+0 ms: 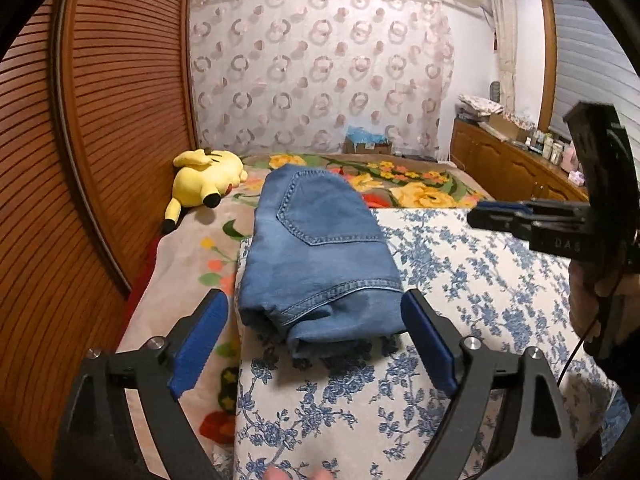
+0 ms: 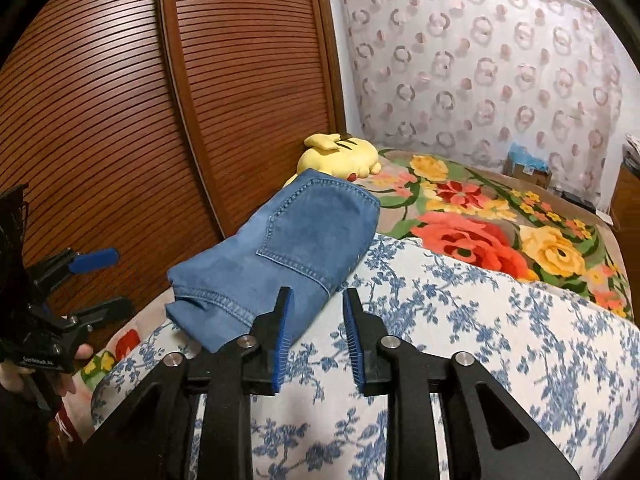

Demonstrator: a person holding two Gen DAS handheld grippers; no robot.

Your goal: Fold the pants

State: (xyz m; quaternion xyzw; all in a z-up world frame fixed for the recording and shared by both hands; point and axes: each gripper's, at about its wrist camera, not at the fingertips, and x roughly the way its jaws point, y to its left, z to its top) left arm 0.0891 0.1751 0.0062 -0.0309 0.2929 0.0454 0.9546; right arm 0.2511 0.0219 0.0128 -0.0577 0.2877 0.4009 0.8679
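Plainly, everything here is placed relative to the jeans.

Jeans: blue denim jeans [image 1: 320,256] lie folded into a compact bundle, back pocket up, stitched hem layers facing the cameras.
Support: the bundle rests on a blue-floral white cushion [image 1: 460,280], along its edge on the wardrobe side; its far end overhangs the cushion's far edge.
Left gripper: the left gripper [image 1: 314,340] sits at the near end of the jeans, jaws spread wide and holding nothing; each blue pad [image 1: 198,342] stands just outside a near corner of the bundle (whether a pad brushes the denim cannot be told).
Right gripper: the right gripper [image 2: 318,340] is on the cushion side of the jeans near the same end, jaws parted with a clear gap and empty; its left pad overlaps the edge of the denim in the right wrist view.
Plush: a yellow Pikachu plush toy [image 1: 208,178] lies beyond the far end of the jeans, toward the wardrobe.
Blanket: a rose-patterned blanket [image 2: 500,232] spreads beyond and beside the jeans, under the cushion.
Wardrobe: a louvred wooden wardrobe door [image 2: 160,100] stands on the far side of the jeans from the right gripper.
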